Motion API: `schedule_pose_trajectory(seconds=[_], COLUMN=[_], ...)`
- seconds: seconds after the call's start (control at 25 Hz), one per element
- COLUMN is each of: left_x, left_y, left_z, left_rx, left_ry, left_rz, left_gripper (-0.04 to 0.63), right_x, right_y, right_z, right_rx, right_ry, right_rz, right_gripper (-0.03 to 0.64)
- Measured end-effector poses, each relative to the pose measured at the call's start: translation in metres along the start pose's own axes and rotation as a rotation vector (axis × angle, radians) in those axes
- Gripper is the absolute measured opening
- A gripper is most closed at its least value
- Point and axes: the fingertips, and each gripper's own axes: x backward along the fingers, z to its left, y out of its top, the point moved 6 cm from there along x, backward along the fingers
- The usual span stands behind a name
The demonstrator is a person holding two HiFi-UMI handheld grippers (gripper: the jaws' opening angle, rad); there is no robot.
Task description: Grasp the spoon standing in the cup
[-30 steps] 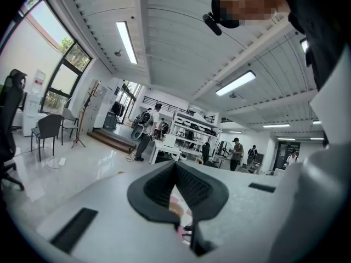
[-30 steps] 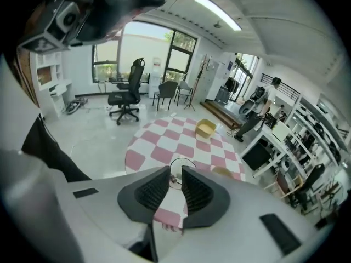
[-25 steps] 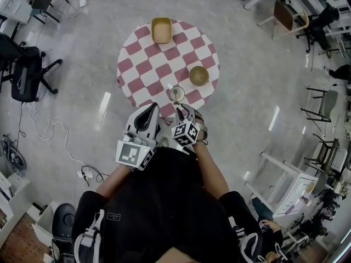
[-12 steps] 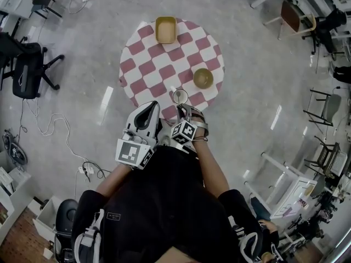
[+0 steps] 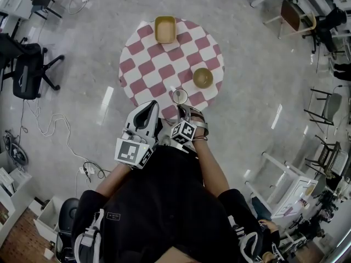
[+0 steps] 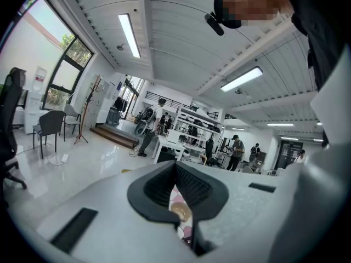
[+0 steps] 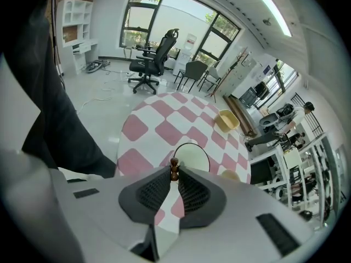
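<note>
A clear cup (image 5: 179, 96) stands near the front edge of the round table with the red and white check cloth (image 5: 159, 64). In the right gripper view, the cup (image 7: 193, 155) sits just beyond the jaws. The dark brown knobbed end of the spoon (image 7: 174, 165) rises from it. My right gripper (image 7: 174, 172) is shut on that end of the spoon, its pads pressed to either side. In the head view, the right gripper (image 5: 182, 110) reaches the cup from the near side. My left gripper (image 5: 148, 110) hovers at the table's front edge, shut and empty (image 6: 176, 166).
A round yellow bowl (image 5: 202, 78) sits right of the cup, and a rectangular yellow bowl (image 5: 164, 29) at the far edge. Office chairs (image 5: 27, 73) stand to the left on the floor, and cables (image 5: 52, 133) lie there. Desks and chairs line the right side.
Over the last second the right gripper edged a little closer to the cup. The head view shifted slightly. In the last half second nothing visibly moved.
</note>
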Motion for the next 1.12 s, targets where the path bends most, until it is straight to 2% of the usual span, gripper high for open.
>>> schedule_pose_trajectory(seconds=[0.28, 0.52, 0.88, 1.12], left_x=[0.014, 0.033, 0.079, 0.129], left_y=[-0.001, -0.003, -0.009, -0.025], left_z=[-0.010, -0.025, -0.068, -0.107], left_rx=[-0.012, -0.026, -0.063, -0.076], left_ry=[0.001, 0.000, -0.010, 0.001], left_rz=[-0.013, -0.034, -0.087, -0.117], left_gripper=[0.009, 0.009, 0.009, 0.008], right_x=[0.011, 0.032, 0.110, 0.169], right_y=[-0.005, -0.003, 0.001, -0.017], right_z=[-0.001, 0.001, -0.002, 0.018], right_rx=[-0.015, -0.078, -0.267, -0.472], right_ry=[-0.039, -0.082, -0.204, -0.218], right_rz=[-0.020, -0.079, -0.268, -0.424], right_gripper=[0.060, 0.060, 0.060, 0.060])
